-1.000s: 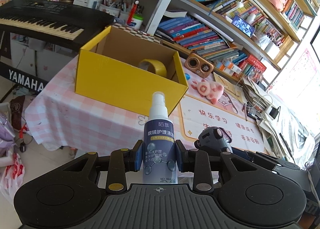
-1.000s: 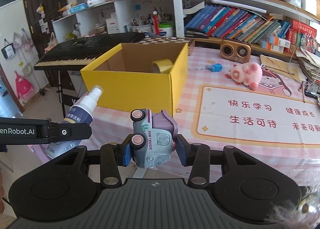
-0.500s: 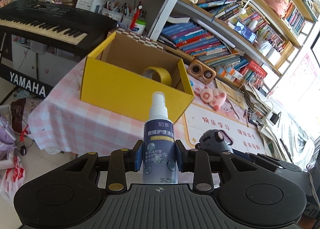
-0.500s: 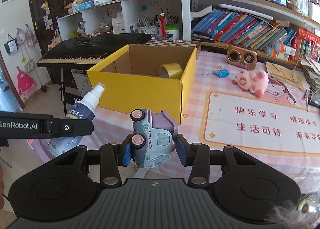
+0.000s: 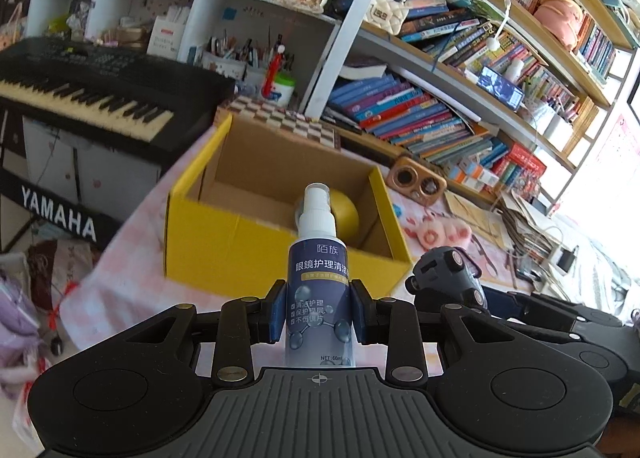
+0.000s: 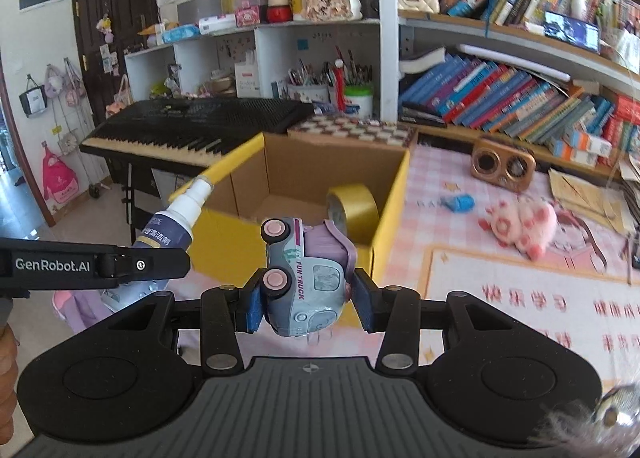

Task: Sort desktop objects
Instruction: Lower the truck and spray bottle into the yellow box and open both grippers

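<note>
The open yellow cardboard box (image 5: 256,258) is lying straight ahead of and below both tools, with its long axis running away from them; the left tool (image 5: 319,318) is gripping one upright dark-blue spray bottle with a white nozzle (image 5: 320,282), and the right tool (image 6: 306,298) is clamping one grey-and-purple toy truck (image 6: 306,278) turned on its side. Inside the box one roll of gold tape (image 6: 354,212) is standing at the right wall, beyond the truck. On the pink checked tabletop (image 6: 420,178), right of the right tool, one pink plush pig (image 6: 520,224), one small blue object (image 6: 460,203) and one wooden speaker (image 6: 502,166) are waiting.
</note>
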`<state>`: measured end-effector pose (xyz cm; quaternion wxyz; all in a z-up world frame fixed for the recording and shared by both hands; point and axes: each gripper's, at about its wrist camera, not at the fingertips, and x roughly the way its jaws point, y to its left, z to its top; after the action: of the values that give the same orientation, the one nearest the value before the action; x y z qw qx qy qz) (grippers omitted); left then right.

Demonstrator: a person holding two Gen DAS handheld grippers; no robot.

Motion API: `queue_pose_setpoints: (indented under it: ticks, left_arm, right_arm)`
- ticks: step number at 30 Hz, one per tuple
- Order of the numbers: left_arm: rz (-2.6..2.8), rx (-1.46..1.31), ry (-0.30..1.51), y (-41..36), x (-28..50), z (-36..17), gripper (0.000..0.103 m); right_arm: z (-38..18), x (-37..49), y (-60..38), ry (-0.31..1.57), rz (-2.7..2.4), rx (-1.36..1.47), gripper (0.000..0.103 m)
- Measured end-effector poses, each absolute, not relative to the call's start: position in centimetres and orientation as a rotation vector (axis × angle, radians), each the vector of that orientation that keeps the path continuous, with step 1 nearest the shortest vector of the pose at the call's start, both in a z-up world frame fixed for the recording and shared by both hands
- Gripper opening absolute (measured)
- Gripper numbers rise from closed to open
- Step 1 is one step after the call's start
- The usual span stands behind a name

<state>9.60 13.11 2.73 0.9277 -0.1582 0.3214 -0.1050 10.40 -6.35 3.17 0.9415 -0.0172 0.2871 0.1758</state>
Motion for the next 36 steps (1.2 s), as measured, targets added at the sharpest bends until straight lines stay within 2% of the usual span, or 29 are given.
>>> queue_pose_setpoints:
  ticks: [10, 19, 27, 36]
  left_arm:
    - [-0.140, -0.235, 0.659, 13.0, 18.0, 3.0, 0.031]
    - [-0.142, -0.080, 0.774, 12.2, 27.4, 1.3, 0.031]
    - [-0.161, -0.028, 0.934, 12.5, 32.5, -2.0, 0.031]
    - [-0.207, 0.075, 1.039, 11.8, 34.4, -4.1, 0.031]
  right_arm:
    - [3.2, 20.1, -4.9, 0.605, 0.437, -0.085, 0.041]
    - [0.2, 28.5, -1.4, 0.753, 0.579, -0.329, 0.042]
    - [-3.1, 31.6, 1.6, 0.872, 0.676, -0.520, 0.042]
    - [-4.9, 33.1, 3.4, 0.941, 0.755, -0.636, 0.042]
